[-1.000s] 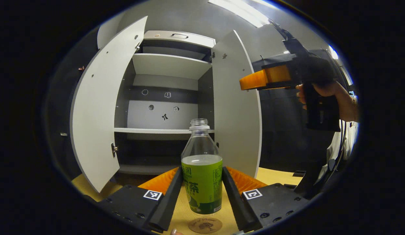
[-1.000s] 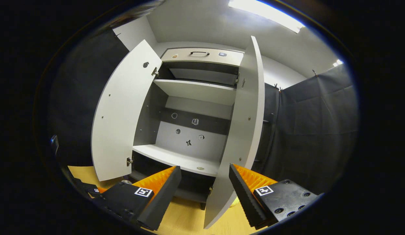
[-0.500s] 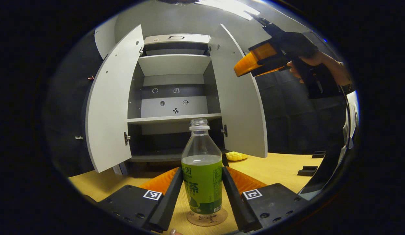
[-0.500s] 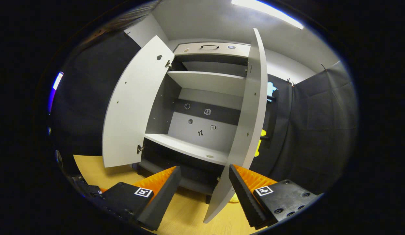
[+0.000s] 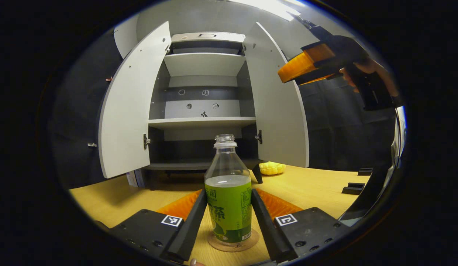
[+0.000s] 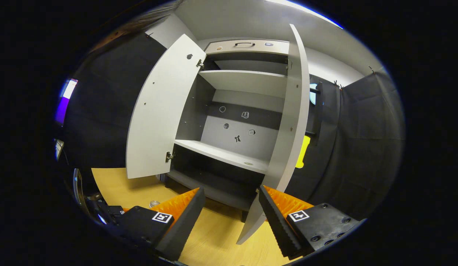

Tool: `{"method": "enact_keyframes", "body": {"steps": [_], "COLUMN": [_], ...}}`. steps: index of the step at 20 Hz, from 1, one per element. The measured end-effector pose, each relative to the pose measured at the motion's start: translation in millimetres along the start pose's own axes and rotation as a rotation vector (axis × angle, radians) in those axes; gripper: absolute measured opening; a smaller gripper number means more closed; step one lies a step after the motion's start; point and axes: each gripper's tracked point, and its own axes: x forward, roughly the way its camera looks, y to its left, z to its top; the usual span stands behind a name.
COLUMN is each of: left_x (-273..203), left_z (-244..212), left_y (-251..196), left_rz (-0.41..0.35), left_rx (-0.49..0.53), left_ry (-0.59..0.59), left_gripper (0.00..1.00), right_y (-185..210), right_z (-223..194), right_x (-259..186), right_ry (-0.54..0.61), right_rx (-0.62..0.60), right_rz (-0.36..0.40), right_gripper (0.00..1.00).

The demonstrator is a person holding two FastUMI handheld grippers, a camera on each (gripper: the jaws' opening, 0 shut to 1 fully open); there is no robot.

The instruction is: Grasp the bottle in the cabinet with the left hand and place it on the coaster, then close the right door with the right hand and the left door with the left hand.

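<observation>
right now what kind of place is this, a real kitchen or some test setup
Likely a staged test booth, not a kitchen: black cloth walls, one near-empty cabinet with both doors open, and a bottle on a coaster.

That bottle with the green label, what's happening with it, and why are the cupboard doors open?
A person holds a gripper in each hand. The left gripper has its fingers on both sides of the bottle, which stands on the round coaster on the wooden table. The right gripper is open, up by the right door. Both that door and the left door are open, waiting to be closed.
</observation>
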Motion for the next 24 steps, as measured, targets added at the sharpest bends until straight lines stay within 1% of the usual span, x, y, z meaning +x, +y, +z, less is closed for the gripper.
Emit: {"method": "enact_keyframes", "body": {"steps": [2, 5, 7, 8, 10, 13, 15, 17, 19, 22, 24], "left_x": [1, 1, 2, 2, 4, 7, 11, 16, 22, 27, 30], "left_z": [4, 5, 8, 12, 21, 42, 71, 106, 144, 208, 246], "left_y": [-1, 2, 3, 5, 8, 10, 11, 11, 6, 7, 9], "left_rz": [-0.005, 0.006, -0.001, -0.003, -0.009, -0.017, -0.027, -0.046, -0.094, -0.137, -0.158], "left_rx": [0.000, 0.028, 0.049, 0.059, 0.077, 0.097, 0.096, 0.075, 0.074, 0.125, 0.112], "left_ry": [-0.009, 0.003, 0.012, 0.010, 0.002, 0.006, -0.002, -0.020, -0.037, -0.076, -0.094], "left_gripper": [0.78, 0.78, 0.86, 0.93, 0.96, 0.96, 0.96, 0.96, 0.96, 0.96, 0.96], "right_y": [-1, 0, 0, 0, -3, -8, -12, -25, -47, -79, -111], "right_z": [0, 3, 5, 7, 11, 22, 36, 55, 75, 102, 109], "right_x": [0, 2, 3, 4, 6, 7, 7, 5, 0, -14, -24], "right_ry": [0.003, 0.003, 0.008, 0.008, 0.003, -0.002, -0.012, -0.036, -0.063, -0.099, -0.106], "right_rx": [-0.012, -0.006, 0.007, 0.011, 0.016, 0.028, 0.063, 0.095, 0.109, 0.122, 0.128], "right_rz": [-0.001, 0.001, 0.005, 0.005, -0.004, -0.019, -0.017, -0.040, -0.084, -0.140, -0.212], "right_gripper": [0.98, 0.98, 0.98, 0.98, 0.98, 0.98, 0.98, 0.98, 0.98, 0.98, 0.98]}}
